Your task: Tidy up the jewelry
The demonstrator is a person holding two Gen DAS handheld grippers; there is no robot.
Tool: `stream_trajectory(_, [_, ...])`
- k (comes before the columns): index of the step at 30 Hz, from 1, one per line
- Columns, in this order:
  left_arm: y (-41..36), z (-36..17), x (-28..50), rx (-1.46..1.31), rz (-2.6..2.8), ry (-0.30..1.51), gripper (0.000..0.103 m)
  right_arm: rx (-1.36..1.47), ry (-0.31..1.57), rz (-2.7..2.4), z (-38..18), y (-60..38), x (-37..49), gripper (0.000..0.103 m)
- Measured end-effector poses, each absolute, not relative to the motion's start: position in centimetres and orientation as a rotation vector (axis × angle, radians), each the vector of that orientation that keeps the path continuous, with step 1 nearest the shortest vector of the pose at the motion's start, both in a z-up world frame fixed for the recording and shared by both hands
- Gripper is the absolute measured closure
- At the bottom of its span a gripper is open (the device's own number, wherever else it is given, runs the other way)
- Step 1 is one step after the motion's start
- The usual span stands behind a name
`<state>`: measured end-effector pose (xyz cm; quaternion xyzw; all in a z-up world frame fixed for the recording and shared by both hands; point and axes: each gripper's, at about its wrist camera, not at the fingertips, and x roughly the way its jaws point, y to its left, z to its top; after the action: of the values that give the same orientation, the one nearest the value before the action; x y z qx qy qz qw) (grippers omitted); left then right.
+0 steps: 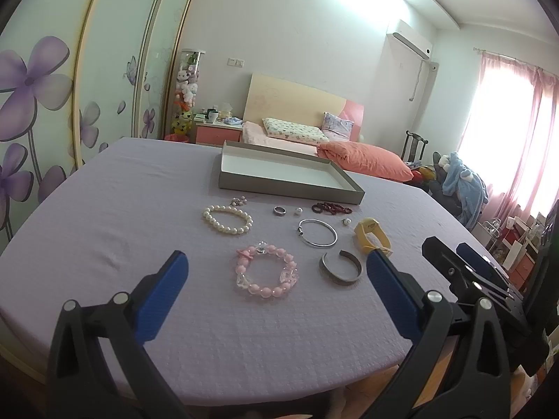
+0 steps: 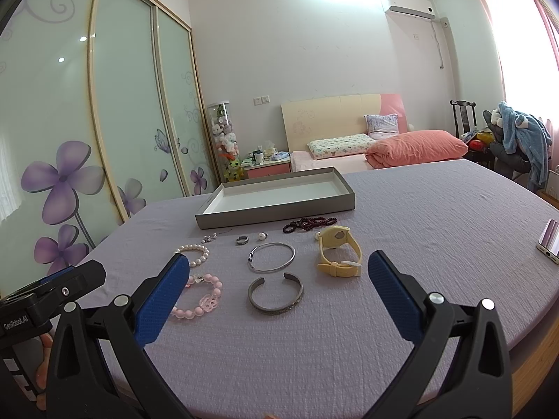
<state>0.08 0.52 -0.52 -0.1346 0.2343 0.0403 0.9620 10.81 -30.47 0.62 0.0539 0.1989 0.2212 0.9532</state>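
Jewelry lies spread on a lilac tablecloth (image 1: 104,216) in front of a shallow grey tray (image 1: 279,181) (image 2: 272,209). A pink bead bracelet (image 1: 267,274) (image 2: 202,296) lies nearest my left gripper (image 1: 276,265), which is open and holds nothing. A grey cuff bangle (image 1: 340,267) (image 2: 276,295) lies between the fingers of my open right gripper (image 2: 279,272). Further back are a pearl bracelet (image 1: 227,219) (image 2: 194,255), a thin silver bangle (image 1: 318,232) (image 2: 272,256), a yellow watch (image 1: 372,239) (image 2: 339,253), dark red beads (image 1: 332,207) (image 2: 309,224), a ring (image 1: 279,210) (image 2: 242,240) and small earrings (image 1: 298,211).
A phone (image 2: 550,241) lies at the table's right edge. The right gripper (image 1: 464,269) shows at the right of the left wrist view. Beyond the table stand a bed (image 1: 349,153), a wardrobe with flower doors (image 2: 87,139) and a chair piled with clothes (image 2: 520,146).
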Motion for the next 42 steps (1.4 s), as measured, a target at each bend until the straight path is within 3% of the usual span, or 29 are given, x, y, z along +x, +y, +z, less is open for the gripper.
stream_trajectory(42, [0.74,-0.55,0.33,-0.268,0.087,0.478,0.004,0.111,0.404,0.447,0.71,-30.79,10.91,0.002])
